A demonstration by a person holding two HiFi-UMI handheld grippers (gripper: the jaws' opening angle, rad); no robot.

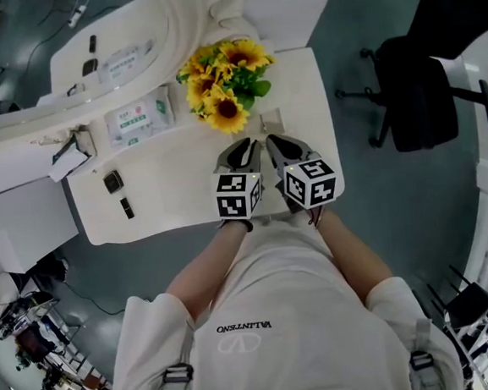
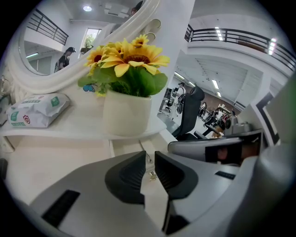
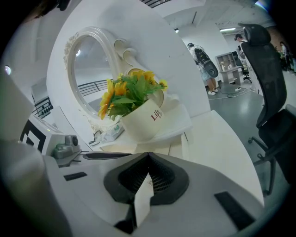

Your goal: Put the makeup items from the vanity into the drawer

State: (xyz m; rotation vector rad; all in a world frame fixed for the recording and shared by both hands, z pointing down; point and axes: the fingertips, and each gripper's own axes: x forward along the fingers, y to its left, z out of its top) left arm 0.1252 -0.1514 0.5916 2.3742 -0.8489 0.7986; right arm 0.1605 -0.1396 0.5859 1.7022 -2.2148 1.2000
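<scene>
Two small dark makeup items, a square compact (image 1: 113, 181) and a slim tube (image 1: 127, 208), lie on the white vanity (image 1: 178, 217) at its left, far from both grippers. My left gripper (image 1: 244, 152) (image 2: 150, 155) hovers over the vanity's middle with its jaws a narrow gap apart and nothing between them. Through that gap a small metal pull (image 2: 151, 175) shows, below a small drawer front (image 2: 127, 147) under the shelf. My right gripper (image 1: 280, 147) (image 3: 148, 153) sits right beside the left one, its jaws closed together and empty.
A white pot of sunflowers (image 1: 221, 81) (image 2: 127, 113) (image 3: 141, 122) stands on the raised shelf just ahead of both grippers. A tissue pack (image 1: 140, 118) (image 2: 39, 110) lies to its left, below the oval mirror (image 3: 92, 69). A black office chair (image 1: 417, 90) stands to the right.
</scene>
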